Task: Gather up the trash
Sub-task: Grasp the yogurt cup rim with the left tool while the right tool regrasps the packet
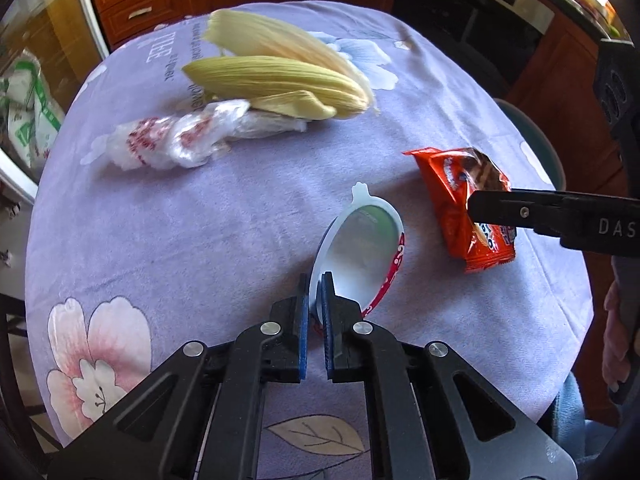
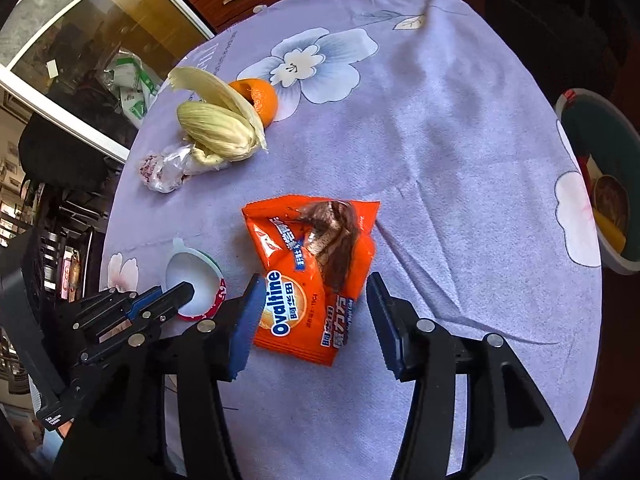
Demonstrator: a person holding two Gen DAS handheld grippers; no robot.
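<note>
My left gripper (image 1: 316,286) is shut on the near edge of a round white foil lid (image 1: 356,252) with a red rim and holds it tilted up off the purple tablecloth (image 1: 200,220); the lid also shows in the right wrist view (image 2: 196,280). My right gripper (image 2: 316,292) is open, its jaws on either side of an orange Ovaltine wrapper (image 2: 312,276) lying flat; the wrapper also shows in the left wrist view (image 1: 460,204). Corn husks (image 1: 280,68) and a crumpled clear plastic bag (image 1: 180,140) lie at the far side.
An orange (image 2: 260,100) sits behind the husks. A bin (image 2: 600,184) with trash in it stands beside the table's right edge. Wooden cabinets (image 1: 140,0) and a glass door (image 2: 80,40) lie beyond the table.
</note>
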